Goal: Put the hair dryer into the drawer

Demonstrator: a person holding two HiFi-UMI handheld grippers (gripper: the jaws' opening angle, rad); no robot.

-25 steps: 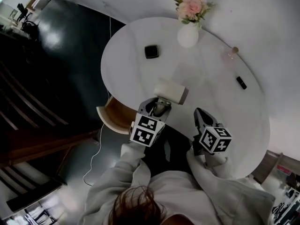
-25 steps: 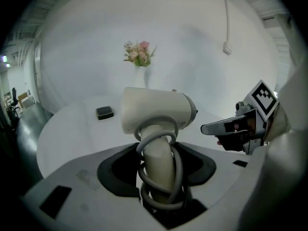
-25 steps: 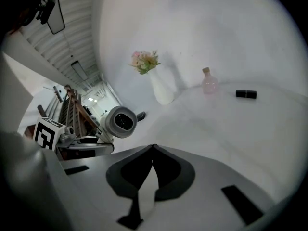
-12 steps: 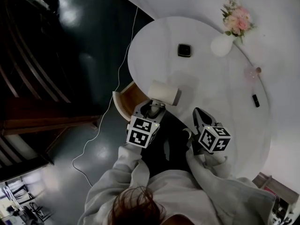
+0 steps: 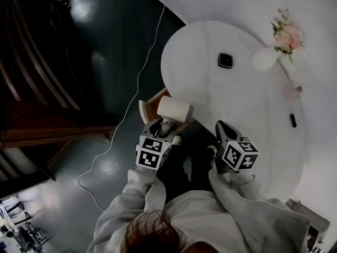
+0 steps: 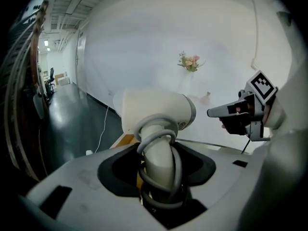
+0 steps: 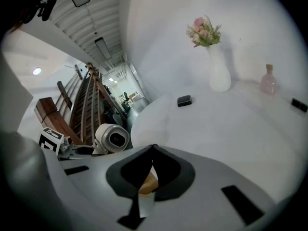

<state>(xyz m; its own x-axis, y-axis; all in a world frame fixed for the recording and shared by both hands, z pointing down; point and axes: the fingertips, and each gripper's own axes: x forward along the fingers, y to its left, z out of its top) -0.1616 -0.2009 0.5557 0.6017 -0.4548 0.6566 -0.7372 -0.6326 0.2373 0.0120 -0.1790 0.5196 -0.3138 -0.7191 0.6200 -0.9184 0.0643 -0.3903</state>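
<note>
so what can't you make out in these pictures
Drawer: its inside is hidden in the head view by the hair dryer; only a wooden corner shows.
Small black thing on the table: too small to name in the head view.
Cord: end lost between the jaws of the left gripper in its own view.

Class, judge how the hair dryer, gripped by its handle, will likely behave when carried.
The hair dryer probably feels top-heavy: its bulky barrel sits above the handle. Its smooth shell looks slippery. The cord wound round the handle may loosen.
</note>
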